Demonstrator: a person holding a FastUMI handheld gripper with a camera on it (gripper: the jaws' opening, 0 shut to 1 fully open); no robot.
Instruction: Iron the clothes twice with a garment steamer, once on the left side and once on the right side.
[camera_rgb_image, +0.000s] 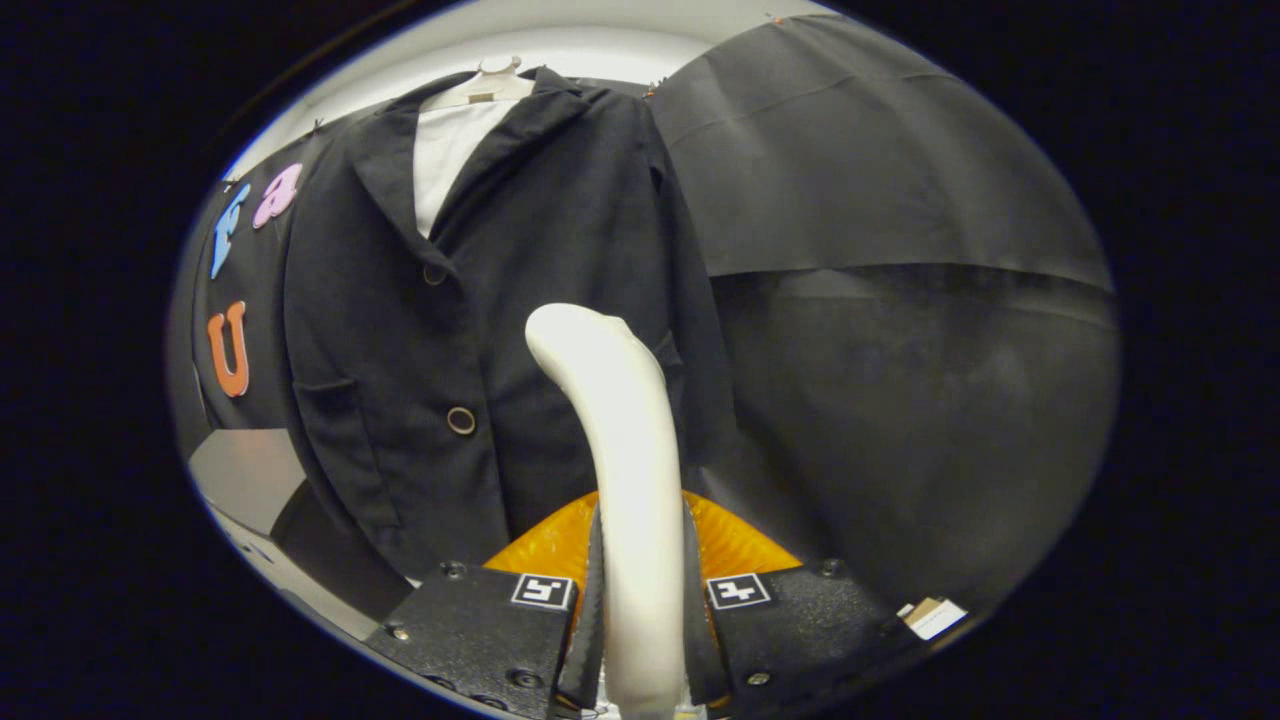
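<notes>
A: What's behind everything?

B: Black cloth, the booth's wall (880, 200), hanging in two overlapping sheets on the right and running behind the clothes on the left. Above it, a pale strip of ceiling or upper wall. Low on the left there's a grey, flat surface (240, 475), possibly a worktop corner, though I can't tell for sure.

A: And the clothes?

B: A dark jacket (480, 300) hangs upright, facing us, left of centre and beyond the claw. It sits over a white shirt (445, 160) that shows in the V of the lapels, on a pale hanger or bust (495, 80) at the top. One round button (461, 420) shows on the front, low down, and a pocket flap on the jacket's left side of the scene.

A: Where's the steamer?

B: The garment steamer (630, 470) is a cream, curved piece rising from between the fingers, its rounded head bending left toward the jacket's front, right of the button. Whether the head touches the fabric I cannot tell. An orange, ribbed part (550, 545) shows just behind the fingers on both sides of it.

A: The claw?

B: The claw (640, 610) is drawn narrow, both fingers pressed against the steamer's handle, gripping it.
</notes>
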